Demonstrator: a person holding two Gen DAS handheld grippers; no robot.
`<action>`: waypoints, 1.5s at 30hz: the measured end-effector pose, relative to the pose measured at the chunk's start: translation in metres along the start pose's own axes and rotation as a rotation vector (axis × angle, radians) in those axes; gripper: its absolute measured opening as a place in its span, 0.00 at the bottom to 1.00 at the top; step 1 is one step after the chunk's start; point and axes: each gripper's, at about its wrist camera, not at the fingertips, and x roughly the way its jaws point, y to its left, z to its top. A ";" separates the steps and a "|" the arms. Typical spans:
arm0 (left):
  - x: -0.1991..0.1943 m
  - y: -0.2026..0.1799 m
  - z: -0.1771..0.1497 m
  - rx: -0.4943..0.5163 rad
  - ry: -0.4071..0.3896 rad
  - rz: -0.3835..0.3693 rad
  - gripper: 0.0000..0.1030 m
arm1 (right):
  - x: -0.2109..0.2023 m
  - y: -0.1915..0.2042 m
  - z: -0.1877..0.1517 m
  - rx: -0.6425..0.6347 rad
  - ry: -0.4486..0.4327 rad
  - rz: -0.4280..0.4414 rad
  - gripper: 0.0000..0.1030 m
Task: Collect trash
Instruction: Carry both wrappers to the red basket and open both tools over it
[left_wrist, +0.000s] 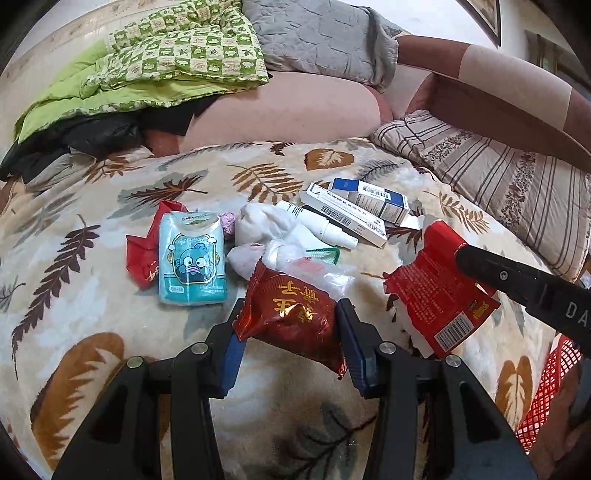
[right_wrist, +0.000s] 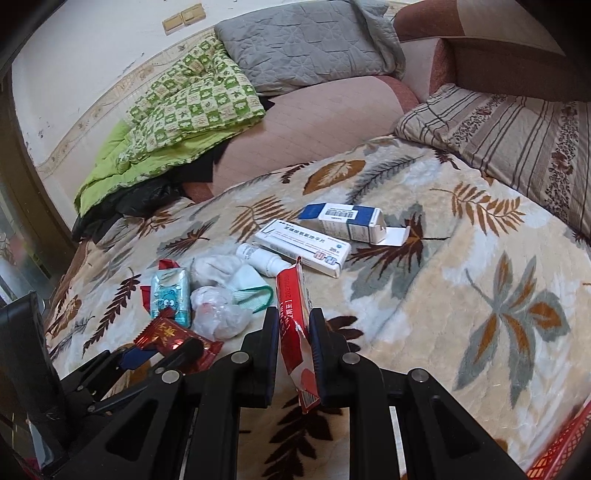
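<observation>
My left gripper (left_wrist: 290, 328) is shut on a dark red snack packet (left_wrist: 295, 314) with gold characters, just above the leaf-print blanket (left_wrist: 110, 221). My right gripper (right_wrist: 294, 332) is shut on a torn red wrapper (right_wrist: 291, 295) standing on edge between its pads; in the left wrist view the wrapper (left_wrist: 436, 291) hangs to the right. Beyond lie a teal tissue pack (left_wrist: 192, 258), a crumpled red wrapper (left_wrist: 140, 258), white tissue (left_wrist: 266, 221), a clear plastic bag (right_wrist: 218, 314), a white bottle (right_wrist: 262, 258), a white medicine box (right_wrist: 303, 247) and an open blue-white box (right_wrist: 343, 219).
A red mesh basket (left_wrist: 546, 384) shows at the lower right edge. A green quilt (left_wrist: 166, 55), grey pillow (left_wrist: 314, 33) and black bag (left_wrist: 92, 136) lie at the back. A striped pillow (left_wrist: 498, 184) borders the right. The blanket to the right of the boxes (right_wrist: 498, 277) is bare.
</observation>
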 end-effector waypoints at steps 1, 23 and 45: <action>0.000 0.000 0.000 0.002 0.000 0.003 0.45 | 0.000 0.001 0.000 -0.001 -0.002 0.000 0.17; -0.008 -0.009 -0.003 0.041 -0.042 -0.033 0.45 | -0.057 -0.024 -0.009 0.096 -0.049 -0.001 0.17; -0.082 -0.195 -0.008 0.373 -0.004 -0.537 0.45 | -0.243 -0.200 -0.074 0.375 -0.128 -0.265 0.17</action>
